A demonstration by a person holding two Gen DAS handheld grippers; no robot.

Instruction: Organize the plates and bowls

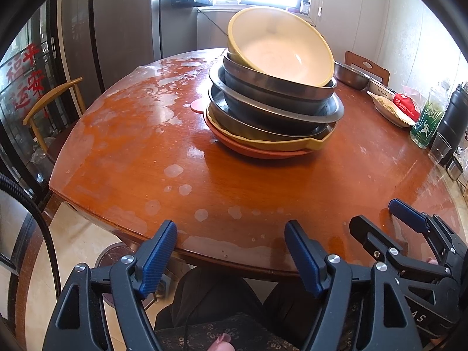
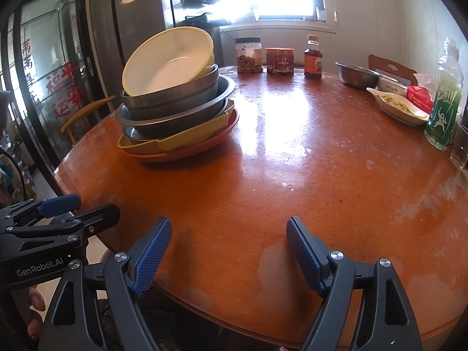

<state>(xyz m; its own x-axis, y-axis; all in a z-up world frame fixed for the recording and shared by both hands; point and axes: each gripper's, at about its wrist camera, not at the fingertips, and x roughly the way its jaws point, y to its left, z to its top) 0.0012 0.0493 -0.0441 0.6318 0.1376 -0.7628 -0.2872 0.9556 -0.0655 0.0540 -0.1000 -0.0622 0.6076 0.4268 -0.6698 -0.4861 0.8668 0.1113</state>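
1. Worn orange tabletop (image 2: 292,161) carries a leaning stack of bowls (image 1: 273,87) near its far left edge.
2. Left tongs (image 1: 231,251) and right tongs (image 2: 229,248) hover spread, empty.
3. Best to steady the tilted yellow bowl (image 2: 169,61) first.

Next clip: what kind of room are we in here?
Probably a home dining area or kitchen: a worn round wooden table, stacked bowls and plates, food jars by the window.

2 jars (image 2: 248,55) and a sauce bottle (image 2: 313,57) stand on the table (image 2: 292,161)
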